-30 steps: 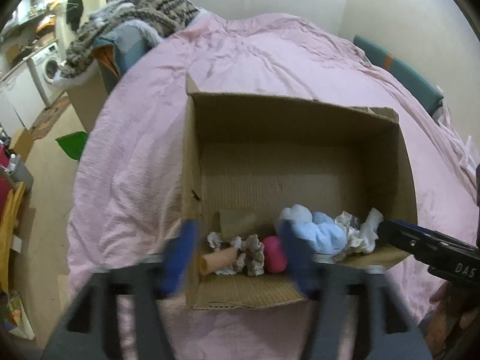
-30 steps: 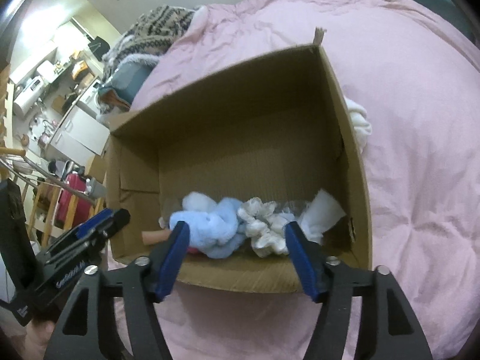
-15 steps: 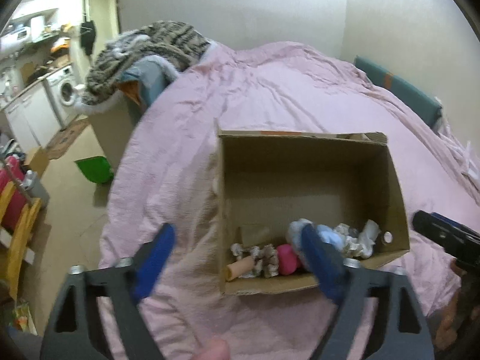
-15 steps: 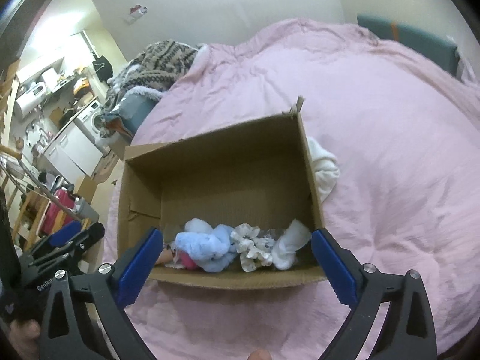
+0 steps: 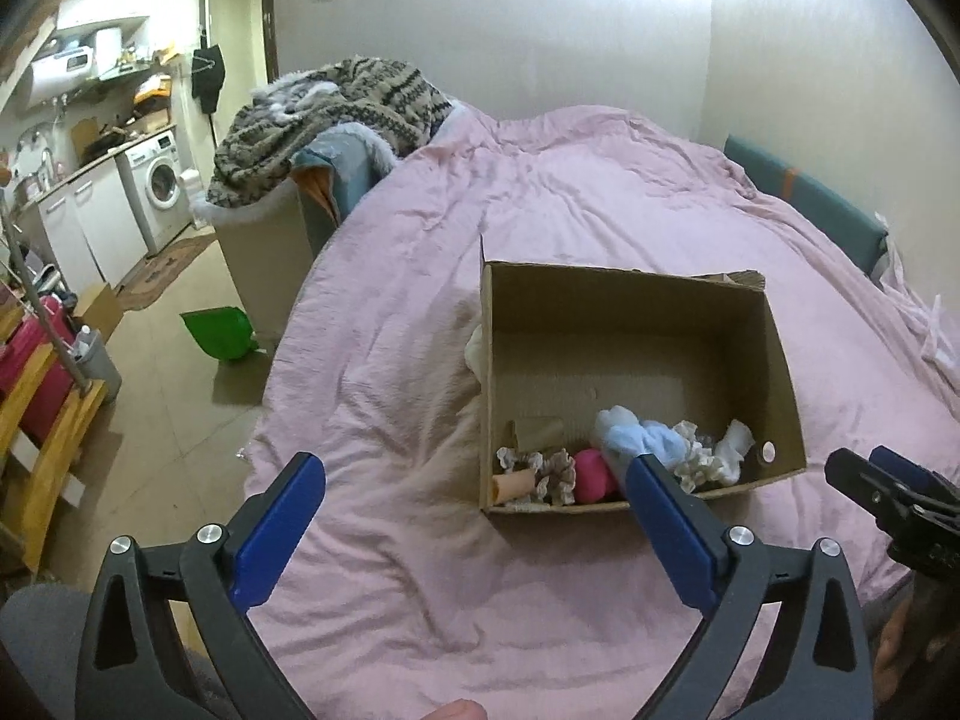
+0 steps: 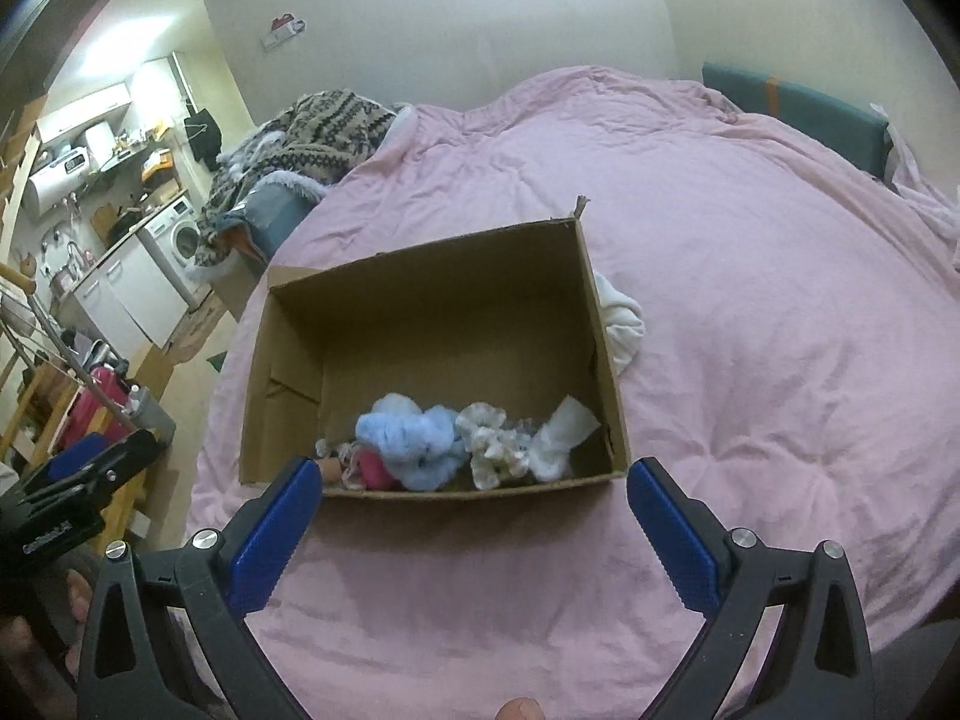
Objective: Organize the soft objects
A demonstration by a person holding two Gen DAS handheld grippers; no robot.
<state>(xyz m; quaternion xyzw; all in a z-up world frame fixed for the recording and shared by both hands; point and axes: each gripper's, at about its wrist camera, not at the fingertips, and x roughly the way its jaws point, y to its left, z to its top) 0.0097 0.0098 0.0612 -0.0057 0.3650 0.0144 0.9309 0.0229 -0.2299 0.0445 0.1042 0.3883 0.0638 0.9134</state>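
**Both grippers wide open above the bed, soft things heaped in the box**

The left gripper [image 5: 474, 501] has its blue fingers [image 5: 276, 531] spread wide with nothing between them, held over the pink bedspread [image 5: 420, 570] short of the cardboard box [image 5: 636, 306]. Its right-hand finger overlaps the box's near edge in the picture, but whether it touches the cardboard cannot be told. The right gripper [image 6: 471, 507] is likewise fully spread and empty, its two fingers framing the near wall of the box from just in front.

The box sits open-topped on the bed. All the soft objects lie bunched along its near wall: a light blue fluffy toy [image 6: 414, 438] in the middle, a pink ball-shaped piece [image 5: 591, 468] beside it, a cream lacy scrunchie [image 6: 495, 441] next to that, and a white sock-like piece [image 6: 564, 435] toward the corner. A small tan tube-like item [image 5: 513, 483] and a frilly beige piece [image 5: 558, 471] lie at the opposite end of the row. The rest of the box floor is bare cardboard.

One white cloth [image 6: 621, 318] lies outside on the bedspread, pressed against the box's side wall.

Farther off, a patterned knit blanket [image 5: 336, 114] is piled at the bed's far corner, a green dustpan [image 5: 219, 333] rests on the floor, and a washing machine [image 5: 157, 189] stands in the kitchen area.
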